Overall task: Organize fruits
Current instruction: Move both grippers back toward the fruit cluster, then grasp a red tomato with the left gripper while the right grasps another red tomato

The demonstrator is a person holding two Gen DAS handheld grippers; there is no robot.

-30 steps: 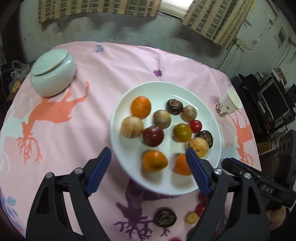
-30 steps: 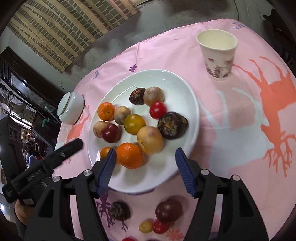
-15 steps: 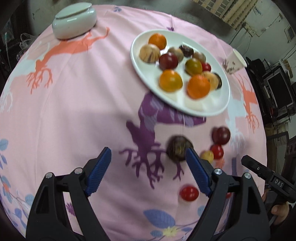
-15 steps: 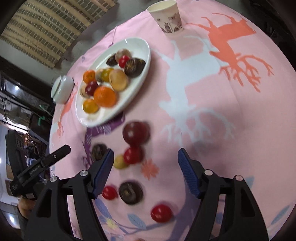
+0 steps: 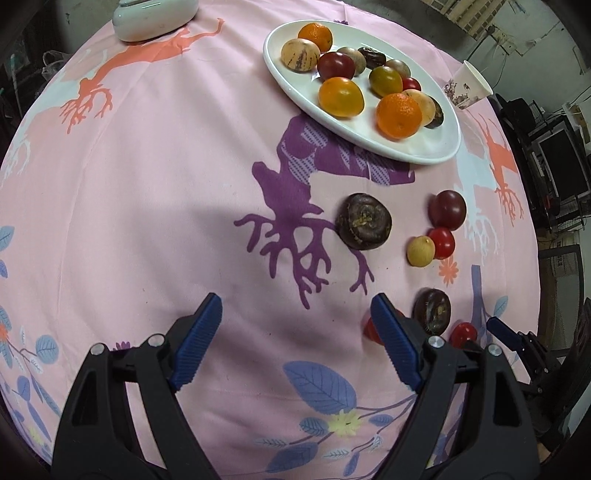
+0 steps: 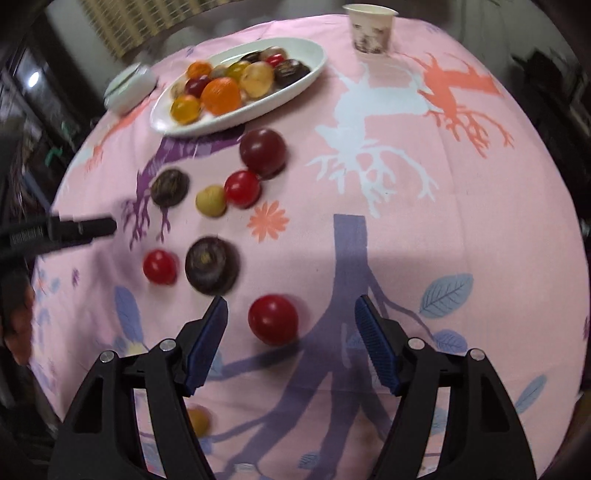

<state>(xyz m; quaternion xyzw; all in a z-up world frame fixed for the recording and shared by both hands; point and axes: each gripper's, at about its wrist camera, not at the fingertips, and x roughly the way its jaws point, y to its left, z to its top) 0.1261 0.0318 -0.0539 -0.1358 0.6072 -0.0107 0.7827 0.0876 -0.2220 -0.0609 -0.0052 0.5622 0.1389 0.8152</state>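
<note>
A white plate with several fruits sits at the far side of the pink cloth. Loose fruits lie nearer: a dark wrinkled fruit, a dark red plum, a small yellow fruit and red tomatoes. My left gripper is open over bare cloth, with a red tomato half hidden behind its right finger. My right gripper points down with its jaws closing. A red tomato lies between them, nearer the left pad, and neither pad touches it.
A lidded white bowl stands at the far left and a paper cup at the far right. Another dark fruit and a tomato lie left of my right gripper. A person's hand shows at the left edge.
Both grippers have drawn back from over the plate to the near part of the cloth and lowered. The loose fruits came into view, and a red tomato now lies between the right fingers.
</note>
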